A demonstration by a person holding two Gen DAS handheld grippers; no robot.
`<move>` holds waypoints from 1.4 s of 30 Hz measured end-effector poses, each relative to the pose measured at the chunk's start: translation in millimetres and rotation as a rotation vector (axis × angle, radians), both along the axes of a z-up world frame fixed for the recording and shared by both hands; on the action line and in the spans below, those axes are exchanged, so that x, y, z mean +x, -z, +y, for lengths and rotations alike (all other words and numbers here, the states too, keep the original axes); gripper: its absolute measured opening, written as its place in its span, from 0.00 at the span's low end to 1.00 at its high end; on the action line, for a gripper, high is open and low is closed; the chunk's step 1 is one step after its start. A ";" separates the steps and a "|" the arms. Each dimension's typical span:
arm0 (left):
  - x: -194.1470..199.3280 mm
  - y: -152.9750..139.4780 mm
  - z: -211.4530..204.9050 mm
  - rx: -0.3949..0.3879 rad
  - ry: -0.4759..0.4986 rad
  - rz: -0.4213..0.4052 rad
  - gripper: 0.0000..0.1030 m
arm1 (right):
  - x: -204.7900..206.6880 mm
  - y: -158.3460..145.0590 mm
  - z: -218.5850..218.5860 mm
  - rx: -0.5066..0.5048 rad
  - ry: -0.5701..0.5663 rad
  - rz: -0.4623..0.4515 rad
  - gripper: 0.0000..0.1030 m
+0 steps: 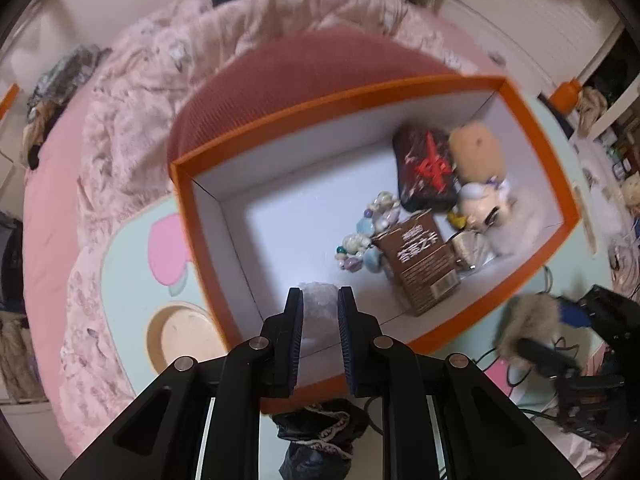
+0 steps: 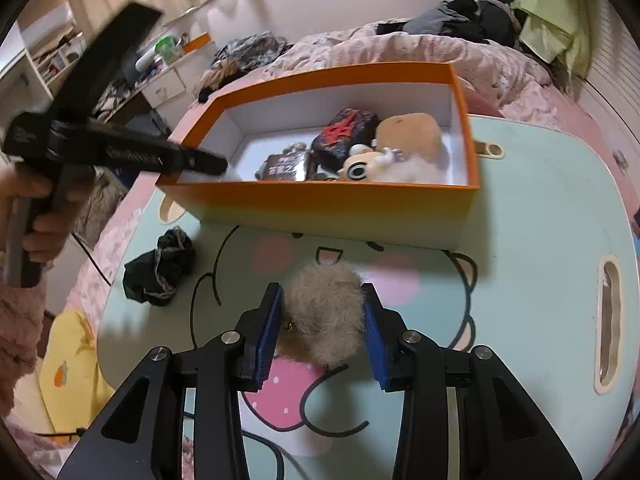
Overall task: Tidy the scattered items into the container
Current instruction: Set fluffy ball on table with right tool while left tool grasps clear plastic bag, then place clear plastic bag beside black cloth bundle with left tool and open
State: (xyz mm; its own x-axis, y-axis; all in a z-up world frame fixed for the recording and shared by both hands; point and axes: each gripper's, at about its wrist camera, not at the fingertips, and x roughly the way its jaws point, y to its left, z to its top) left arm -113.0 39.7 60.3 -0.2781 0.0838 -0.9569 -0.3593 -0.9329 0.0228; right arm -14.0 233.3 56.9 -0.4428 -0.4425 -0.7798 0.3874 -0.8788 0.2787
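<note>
An orange box [image 1: 280, 112] with a white inside stands on a mint cartoon table [image 2: 540, 216]. It holds a brown carton [image 1: 424, 264], a black pouch with red print [image 1: 426, 168], a tan plush [image 1: 476, 148], a doll head [image 1: 486, 204] and beads [image 1: 372, 236]. My left gripper [image 1: 320, 300] is over the box's near left corner, shut on a pale fluffy ball [image 1: 319, 314]. In the right wrist view the left gripper [image 2: 216, 166] reaches over the box [image 2: 320, 204]. My right gripper [image 2: 322, 300] is shut on a beige fur pompom [image 2: 324, 316] above the table.
A crumpled black cloth [image 2: 160, 268] lies on the table at the box's near left; it also shows in the left wrist view [image 1: 316, 436]. Black cables [image 1: 532, 364] run at the right. A pink blanket [image 1: 132, 120] and bed surround the table. Shelves [image 2: 52, 60] stand behind.
</note>
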 end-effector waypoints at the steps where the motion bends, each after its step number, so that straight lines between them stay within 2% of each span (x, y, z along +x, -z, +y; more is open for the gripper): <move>1: -1.1 1.0 1.8 -0.008 0.002 0.000 0.20 | -1.0 -0.8 1.9 -0.005 0.008 -0.002 0.39; 2: -2.4 2.5 3.0 -0.014 0.002 -0.008 0.21 | -1.8 -1.1 4.3 -0.011 0.014 -0.005 0.39; 4: -5.2 5.2 5.5 -0.022 0.006 -0.029 0.31 | -3.0 -1.6 8.5 -0.021 0.024 -0.007 0.39; 7: -6.1 10.0 13.8 -0.057 0.027 -0.045 0.33 | -4.3 -1.5 11.4 -0.031 0.033 -0.013 0.39; 9: -5.5 11.6 16.6 -0.042 0.037 -0.058 0.32 | -5.5 -0.8 11.7 -0.036 0.034 -0.019 0.39; 11: -5.6 10.5 17.0 -0.043 0.038 -0.064 0.29 | -6.2 -0.8 11.8 -0.035 0.034 -0.018 0.39; 13: -7.3 10.6 14.7 -0.019 0.041 -0.082 0.04 | -7.4 0.5 11.2 -0.027 0.040 -0.023 0.42; 18: -12.8 8.5 3.7 0.024 -0.001 -0.061 0.03 | -9.1 3.0 12.6 -0.032 0.046 -0.038 0.43; 24: -8.7 -36.0 -17.0 0.153 -0.031 0.035 0.02 | -7.8 0.4 14.4 -0.034 0.065 -0.037 0.43; 27: 6.4 -63.0 -26.8 0.229 -0.024 0.086 0.02 | -5.0 -1.9 13.9 -0.034 0.073 -0.029 0.43; 30: 32.9 -78.1 -27.9 0.287 0.009 0.124 0.02 | -1.7 -3.9 13.6 -0.038 0.079 -0.021 0.43; 33: 52.6 -72.3 -29.5 0.318 0.031 0.147 0.02 | 2.3 -5.8 13.1 -0.042 0.082 -0.016 0.43; 35: 68.3 -58.0 -26.3 0.327 0.016 0.154 0.02 | 6.1 -6.7 12.5 -0.044 0.081 -0.011 0.43; 40: 95.4 -8.0 -24.3 0.374 -0.081 0.143 0.02 | 14.3 -4.1 11.8 -0.059 0.101 -0.016 0.43; 42: 103.7 4.4 -29.2 0.403 -0.145 0.171 0.02 | 17.6 -1.8 12.2 -0.064 0.112 -0.027 0.43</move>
State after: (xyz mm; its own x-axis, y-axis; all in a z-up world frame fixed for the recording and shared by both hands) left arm -9.2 10.5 55.8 -0.4657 0.3882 -0.7952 -0.2469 -0.9200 -0.3044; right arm 3.6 245.5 58.7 -0.4719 -0.4407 -0.7636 0.2795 -0.8962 0.3445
